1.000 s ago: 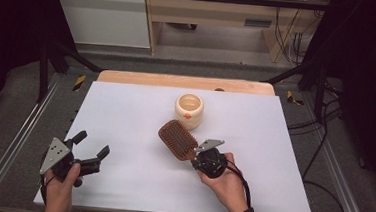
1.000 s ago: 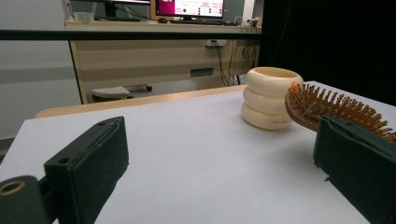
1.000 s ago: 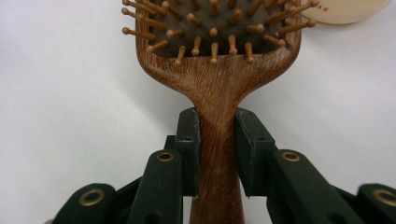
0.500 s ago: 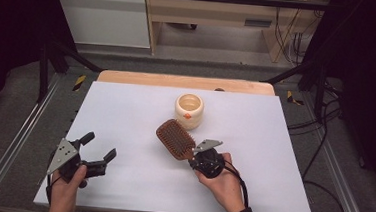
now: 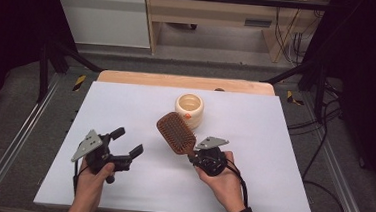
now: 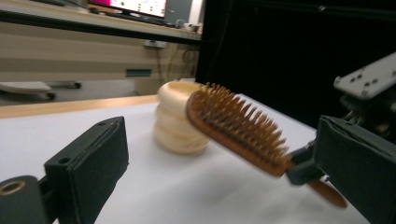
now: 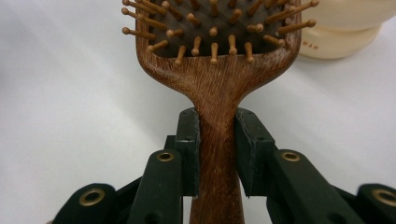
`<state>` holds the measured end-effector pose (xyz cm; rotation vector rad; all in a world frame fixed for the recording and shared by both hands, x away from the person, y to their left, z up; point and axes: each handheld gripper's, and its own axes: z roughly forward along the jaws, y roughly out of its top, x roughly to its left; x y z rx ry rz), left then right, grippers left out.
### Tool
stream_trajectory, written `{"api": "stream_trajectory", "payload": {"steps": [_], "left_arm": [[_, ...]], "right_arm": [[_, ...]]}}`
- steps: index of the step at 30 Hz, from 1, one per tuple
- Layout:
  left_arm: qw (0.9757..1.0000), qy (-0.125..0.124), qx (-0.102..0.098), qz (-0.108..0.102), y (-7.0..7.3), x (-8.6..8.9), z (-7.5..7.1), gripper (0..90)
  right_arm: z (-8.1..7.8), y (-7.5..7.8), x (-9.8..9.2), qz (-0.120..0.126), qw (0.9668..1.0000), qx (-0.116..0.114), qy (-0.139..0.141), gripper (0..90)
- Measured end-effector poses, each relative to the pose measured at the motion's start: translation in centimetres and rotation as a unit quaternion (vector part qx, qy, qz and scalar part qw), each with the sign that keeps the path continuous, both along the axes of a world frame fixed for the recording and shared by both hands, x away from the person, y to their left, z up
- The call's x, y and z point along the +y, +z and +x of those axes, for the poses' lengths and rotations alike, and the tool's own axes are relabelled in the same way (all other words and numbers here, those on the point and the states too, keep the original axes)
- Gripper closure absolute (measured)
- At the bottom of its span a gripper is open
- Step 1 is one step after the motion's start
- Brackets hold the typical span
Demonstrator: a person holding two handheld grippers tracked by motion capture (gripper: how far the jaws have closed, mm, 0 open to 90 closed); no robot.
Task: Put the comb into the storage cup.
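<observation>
Wooden hairbrush (image 5: 176,132) handle clamped by right gripper (image 5: 203,156), bristles up, just before cream jar (image 5: 189,108), left gripper (image 5: 123,141) jaws apart, left of jar.

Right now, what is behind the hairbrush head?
Behind the hairbrush stands a cream ribbed jar, its top open. The brush head covers part of its side, and its inside is too small to read.
</observation>
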<state>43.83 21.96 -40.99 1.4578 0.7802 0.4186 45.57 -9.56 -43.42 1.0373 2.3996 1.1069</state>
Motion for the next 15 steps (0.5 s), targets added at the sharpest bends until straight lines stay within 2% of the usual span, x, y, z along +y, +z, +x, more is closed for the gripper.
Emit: {"api": "stream_trajectory", "payload": {"steps": [3,5,6,8,12,15], "left_arm": [[0.9998,-0.018,0.006,-0.006,1.2,-1.6,1.6,4.5],[0.9994,-0.023,0.013,-0.022,1.3,-2.2,2.2,4.5],[0.9991,-0.023,0.017,-0.03,1.2,-2.4,2.2,4.5],[0.9991,-0.021,0.028,-0.024,0.6,-2.6,2.1,4.6],[0.9986,-0.017,0.038,-0.033,-0.1,-2.5,1.6,4.6],[0.9966,-0.021,0.051,-0.06,0.0,-2.4,1.7,5.2]], "right_arm": [[-0.1,0.4,-0.5,0.019,0.9997,-0.011,-0.009,72.9],[-0.2,0.6,-0.6,0.027,0.9993,-0.025,-0.008,72.9],[-0.2,0.7,-0.6,0.03,0.9989,-0.035,-0.007,72.9],[-0.4,0.8,-0.7,0.048,0.9976,-0.051,-0.001,72.9],[-0.8,1.2,-0.2,0.052,0.9959,-0.074,0.002,72.9],[-1.0,1.3,0.2,0.057,0.9948,-0.084,0.011,72.9]]}}
